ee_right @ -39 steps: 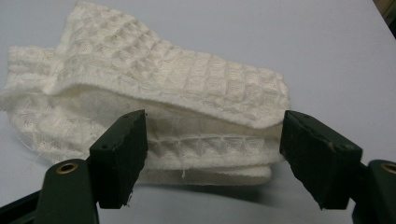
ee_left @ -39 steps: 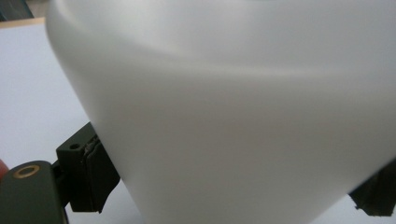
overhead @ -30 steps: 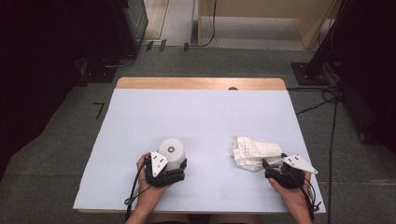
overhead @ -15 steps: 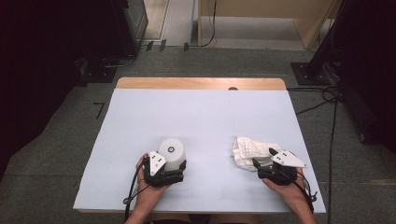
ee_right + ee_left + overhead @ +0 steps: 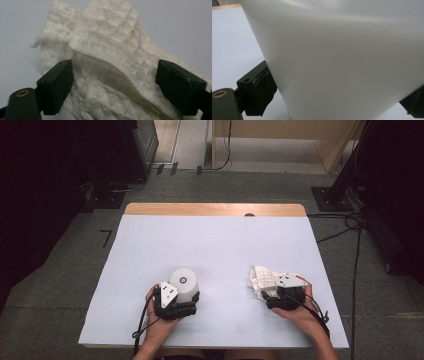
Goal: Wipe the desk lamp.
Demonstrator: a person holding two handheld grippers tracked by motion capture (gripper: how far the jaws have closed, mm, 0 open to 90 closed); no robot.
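Jaws of the right gripper [image 5: 115,82], just opening, stood spread around the crumpled white cloth [image 5: 107,50] right of the white cylinder [image 5: 183,284], whose wall the left gripper [image 5: 332,100] pinched, as its own close view showed.

The worktop [image 5: 210,245] is covered by a pale blue-white sheet, with a strip of bare wood [image 5: 215,209] showing along its far edge at twelve o'clock. A small dark hole [image 5: 249,214] sits in that strip, toward one o'clock. Grey carpeted floor [image 5: 65,285] surrounds the worktop. At two o'clock a black stand base [image 5: 334,199] rests on the floor, and black cables [image 5: 345,225] trail from it past three o'clock. At eleven o'clock stands a dark cabinet [image 5: 142,145], with small black feet [image 5: 160,169] beside it. Beyond twelve o'clock is light wooden furniture [image 5: 280,140]. A black angle mark [image 5: 106,238] lies on the floor at ten o'clock.
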